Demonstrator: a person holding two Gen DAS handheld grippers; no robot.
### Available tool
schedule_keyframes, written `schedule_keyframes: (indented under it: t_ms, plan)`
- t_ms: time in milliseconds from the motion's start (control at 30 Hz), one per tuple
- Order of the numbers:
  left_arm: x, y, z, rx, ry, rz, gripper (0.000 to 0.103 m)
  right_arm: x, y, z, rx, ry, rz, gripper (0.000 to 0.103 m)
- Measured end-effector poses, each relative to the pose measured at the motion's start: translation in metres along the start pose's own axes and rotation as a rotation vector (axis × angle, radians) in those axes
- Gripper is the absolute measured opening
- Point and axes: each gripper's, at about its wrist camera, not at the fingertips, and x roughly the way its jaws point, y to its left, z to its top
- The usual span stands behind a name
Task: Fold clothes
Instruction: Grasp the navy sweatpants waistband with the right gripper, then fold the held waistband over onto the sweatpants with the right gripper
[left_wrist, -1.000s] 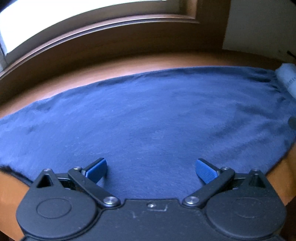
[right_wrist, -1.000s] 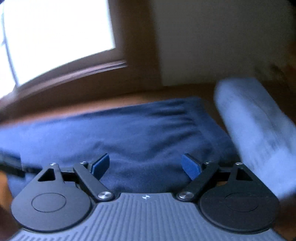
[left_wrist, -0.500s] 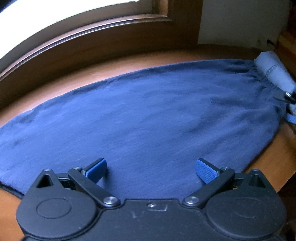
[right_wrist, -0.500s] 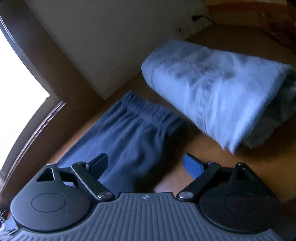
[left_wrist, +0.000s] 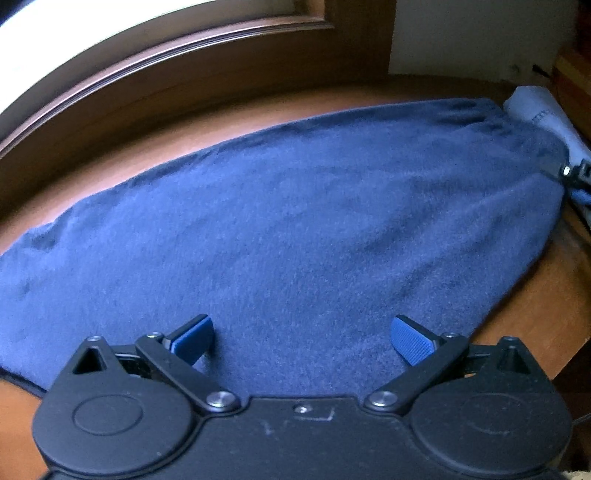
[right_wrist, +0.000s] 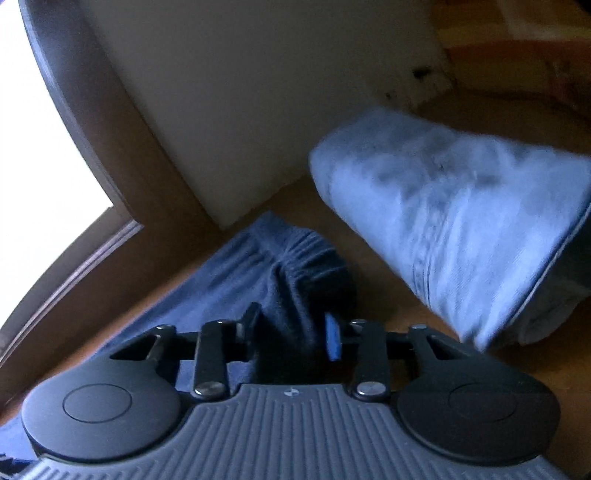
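The navy garment (left_wrist: 295, 229) lies spread flat on the wooden table (left_wrist: 229, 129) below the window frame (left_wrist: 166, 74). The left gripper (left_wrist: 302, 338) hovers over its near edge, its 2 fingers spread wide. The right gripper (right_wrist: 293, 332) is clamped on the gathered waistband end, beside a folded light-blue garment (right_wrist: 461, 221)
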Motion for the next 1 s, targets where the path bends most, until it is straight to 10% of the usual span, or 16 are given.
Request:
schedule_keyframes:
  t_ms: [367, 633, 767, 1000]
  plan:
    - [-0.009, 0.025, -0.008, -0.039, -0.031, -0.038, 0.103, -0.050, 0.122, -0.011, -0.725, -0.128, 0.163, 0.015]
    - [-0.010, 0.058, -0.018, -0.102, -0.018, -0.006, 0.103, -0.062, 0.177, -0.073, -1.013, 0.022, 0.424, 0.018]
    - [-0.010, 0.070, -0.022, -0.125, -0.009, -0.002, 0.103, -0.062, 0.183, -0.088, -1.007, 0.166, 0.495, 0.041]
    - [-0.010, 0.077, -0.025, -0.092, -0.022, 0.001, 0.103, -0.081, 0.185, -0.076, -1.005, 0.085, 0.467, 0.085]
